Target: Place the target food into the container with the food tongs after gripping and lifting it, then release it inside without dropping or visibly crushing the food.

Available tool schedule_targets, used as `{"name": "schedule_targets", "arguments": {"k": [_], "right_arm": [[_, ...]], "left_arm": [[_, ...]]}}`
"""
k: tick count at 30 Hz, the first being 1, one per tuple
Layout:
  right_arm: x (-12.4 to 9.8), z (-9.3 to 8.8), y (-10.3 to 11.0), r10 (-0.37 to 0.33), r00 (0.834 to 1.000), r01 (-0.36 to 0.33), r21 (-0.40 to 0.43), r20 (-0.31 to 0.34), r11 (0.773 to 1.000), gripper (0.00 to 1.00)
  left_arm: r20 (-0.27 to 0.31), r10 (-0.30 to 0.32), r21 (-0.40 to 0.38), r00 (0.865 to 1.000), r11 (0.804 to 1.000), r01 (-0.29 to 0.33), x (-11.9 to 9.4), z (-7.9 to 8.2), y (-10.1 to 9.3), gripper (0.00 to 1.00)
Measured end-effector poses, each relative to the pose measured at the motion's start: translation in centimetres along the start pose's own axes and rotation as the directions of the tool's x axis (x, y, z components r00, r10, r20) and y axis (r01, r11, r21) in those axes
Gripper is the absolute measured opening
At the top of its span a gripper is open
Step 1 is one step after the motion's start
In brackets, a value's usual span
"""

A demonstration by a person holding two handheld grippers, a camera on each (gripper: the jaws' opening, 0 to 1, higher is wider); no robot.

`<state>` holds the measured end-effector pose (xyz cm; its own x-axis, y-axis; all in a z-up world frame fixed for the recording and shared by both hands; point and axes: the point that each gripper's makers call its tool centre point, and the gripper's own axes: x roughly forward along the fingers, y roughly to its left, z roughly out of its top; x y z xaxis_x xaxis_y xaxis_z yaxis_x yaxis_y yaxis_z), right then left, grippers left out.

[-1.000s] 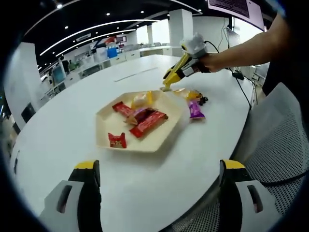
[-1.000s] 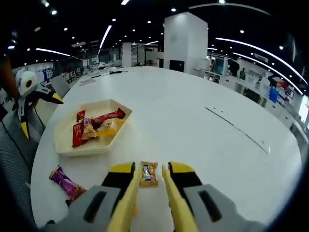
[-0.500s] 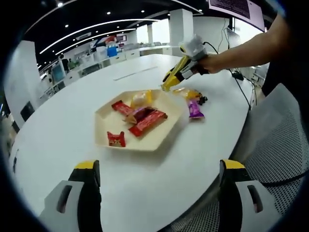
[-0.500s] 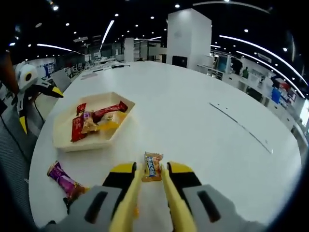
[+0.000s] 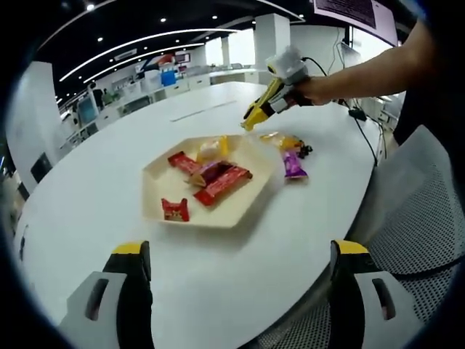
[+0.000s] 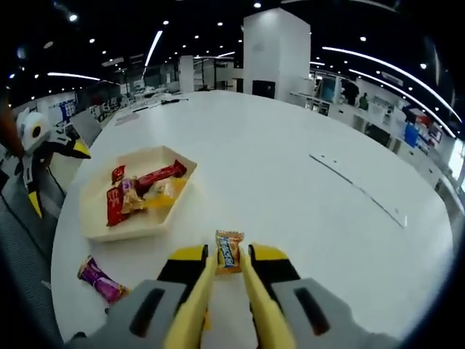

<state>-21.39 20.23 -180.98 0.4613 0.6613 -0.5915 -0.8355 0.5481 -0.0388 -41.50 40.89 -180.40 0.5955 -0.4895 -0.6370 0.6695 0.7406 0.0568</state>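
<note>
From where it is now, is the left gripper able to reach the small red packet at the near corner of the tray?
Probably yes. The left gripper is open, its jaws wide apart, and bare table lies between it and the small red packet, which sits alone at the tray's near corner. Only the low tray rim stands between.

A white oval table [image 6: 312, 189] is spanning an open-plan office; a square white pillar [image 6: 272, 51] is standing behind it; ceiling strip lights [image 6: 156, 47] and spotlights are glowing against a dark ceiling; a grey mesh chair [image 5: 421, 218] is sitting at the table edge; desks [image 5: 145, 91] are lining the far side.
</note>
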Motion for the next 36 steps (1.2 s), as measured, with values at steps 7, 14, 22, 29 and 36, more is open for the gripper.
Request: {"name": "schedule_targets", "arguments": {"k": [7, 14, 22, 29, 36], "right_arm": [[-1.2, 1.7, 0.2, -0.004, 1.0, 0.005, -0.014, 0.023, 1.0, 0.21], [-2.5, 3.4, 0.0, -0.008, 0.999, 0.009, -0.025, 0.049, 1.0, 0.21], [-3.4, 4.2, -0.2, -0.021, 0.998, 0.022, -0.03, 0.059, 0.999, 0.21], [-3.7, 5.7, 0.9, -0.001, 0.999, 0.004, -0.059, 0.054, 0.998, 0.21], [-4.0, 7.3, 1.5, 0.008, 0.998, -0.003, -0.071, 0.061, 0.997, 0.21]], "left_arm": [[0.005, -0.003, 0.004, 1.0, 1.0, 0.003, 0.0, 0.1, -0.1, 0.99], [0.025, -0.007, -0.006, 1.0, 1.0, 0.007, -0.1, 0.4, -0.1, 0.99], [0.042, 0.004, -0.008, 0.999, 1.0, -0.003, -0.3, 0.8, 0.1, 0.99], [0.045, 0.014, -0.003, 0.999, 1.0, -0.014, -0.3, 0.8, 0.3, 0.99], [0.066, 0.012, -0.005, 0.998, 1.0, -0.012, -0.4, 1.2, 0.3, 0.99]]}}
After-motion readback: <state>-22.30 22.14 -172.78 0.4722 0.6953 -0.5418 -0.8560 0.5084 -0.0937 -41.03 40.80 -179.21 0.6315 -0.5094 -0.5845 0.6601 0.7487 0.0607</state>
